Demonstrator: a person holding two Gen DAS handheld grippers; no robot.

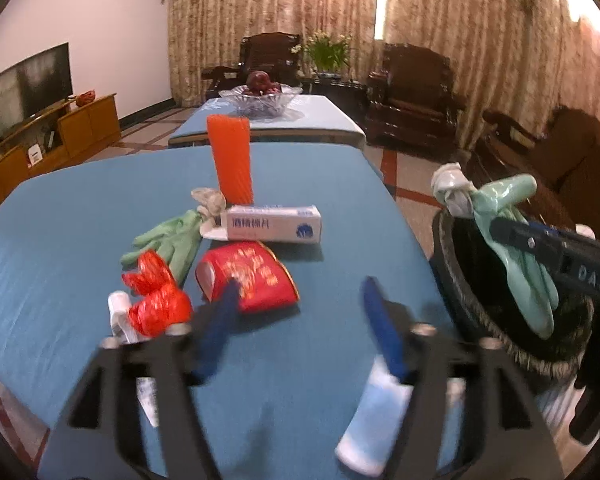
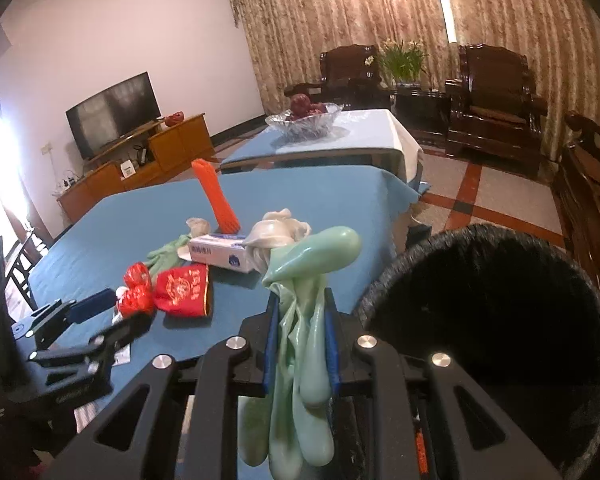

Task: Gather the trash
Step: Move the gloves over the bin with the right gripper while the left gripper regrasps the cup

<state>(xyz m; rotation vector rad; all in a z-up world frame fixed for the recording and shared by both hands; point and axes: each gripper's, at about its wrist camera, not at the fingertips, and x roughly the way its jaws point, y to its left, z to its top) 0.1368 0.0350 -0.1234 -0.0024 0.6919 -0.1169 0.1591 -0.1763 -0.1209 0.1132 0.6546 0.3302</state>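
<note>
- I have the right gripper (image 2: 300, 340) clamped on a pale green rubber glove (image 2: 304, 320), its limp fingers dangling below the jaws and its whitish cuff bunched above; I hold it at the table edge, just beside the dark bin (image 2: 500, 320), so I judge it only needs carrying over the rim and dropping.
- The bin has a rough, bristly rim and a black, hollow interior.
- My left gripper (image 1: 300, 320) hangs low over the blue tablecloth (image 1: 80, 220) with its jaws apart and empty, aimed at the remaining trash.
- Still on the cloth: a glossy red packet (image 1: 252, 280), a crinkled red wrapper (image 1: 156, 300), a white cardboard box (image 1: 274, 226), a second green glove (image 1: 172, 240) and an upright ribbed orange sleeve (image 1: 230, 160).
</note>
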